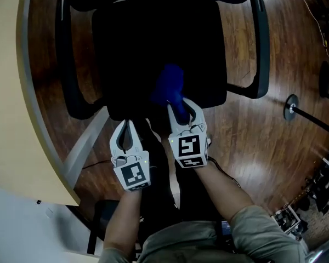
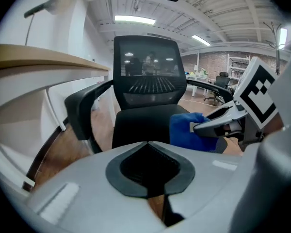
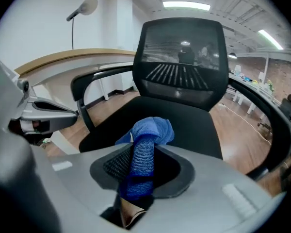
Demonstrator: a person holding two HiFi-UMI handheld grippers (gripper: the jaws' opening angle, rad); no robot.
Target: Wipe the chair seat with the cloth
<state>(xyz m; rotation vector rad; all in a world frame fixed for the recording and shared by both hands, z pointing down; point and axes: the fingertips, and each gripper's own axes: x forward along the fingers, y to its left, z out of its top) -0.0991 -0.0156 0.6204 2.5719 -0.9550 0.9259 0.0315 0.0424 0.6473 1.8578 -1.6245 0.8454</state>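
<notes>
1. The right gripper (image 3: 141, 171) has its fingers closed part-way on a blue microfibre cloth (image 3: 146, 139). A rolled strip of it is pinched between the pads, and the rest bunches just beyond the fingertips.
2. The left gripper (image 2: 148, 144) has its fingers brought together on nothing. It sits beside the right one, short of the seat's front edge.
3. The loose bunch hangs past the right fingertips over the front part of the black padded chair seat (image 1: 153, 43); whether it touches the seat cannot be told.
4. To wipe well, I judge the right fingers should tip down until the bunch, not the fingertips, presses flat on the seat.
5. Strokes should run away from the fingers toward the black mesh backrest (image 3: 184, 57), in overlapping lanes between the 2 black armrests (image 1: 260, 43).
6. The grip looks narrow, so heavy drag could pull the strip out; light pressure is safer.
</notes>
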